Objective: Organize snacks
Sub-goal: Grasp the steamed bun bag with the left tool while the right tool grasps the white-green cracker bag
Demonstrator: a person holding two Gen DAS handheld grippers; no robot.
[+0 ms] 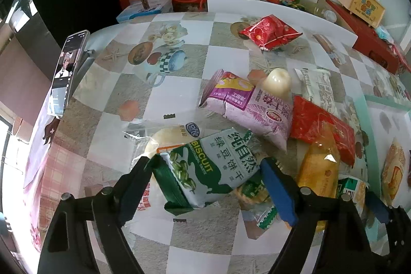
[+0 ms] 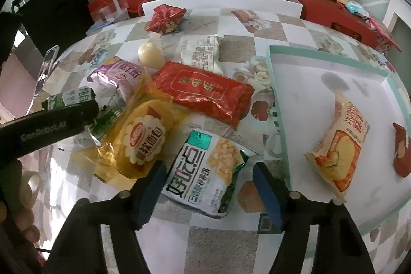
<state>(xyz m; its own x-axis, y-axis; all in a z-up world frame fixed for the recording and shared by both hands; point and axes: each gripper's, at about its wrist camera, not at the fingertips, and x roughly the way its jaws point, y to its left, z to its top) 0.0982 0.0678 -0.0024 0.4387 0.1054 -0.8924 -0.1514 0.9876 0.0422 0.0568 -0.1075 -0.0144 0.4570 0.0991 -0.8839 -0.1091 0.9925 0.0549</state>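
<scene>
biscuit packet point(image 1: 205, 168) lies slanted, its long axis running crosswise between the left gripper's point(image 1: 205, 171) part-open fingers.

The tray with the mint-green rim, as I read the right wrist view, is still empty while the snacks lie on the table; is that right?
Not quite: the tray already holds an orange snack packet, as the right wrist view shows. Other snacks do lie on the table.

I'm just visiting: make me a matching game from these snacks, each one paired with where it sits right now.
Things:
1. green biscuit packet
2. corn snack packet
3. orange packet
4. crumpled red packet

Places:
A. inside the mint-rimmed tray
B. between the left gripper fingers
C. alone near the table's far edge
D. between the right gripper fingers

Pairs: 1-B, 2-D, 3-A, 4-C
</scene>
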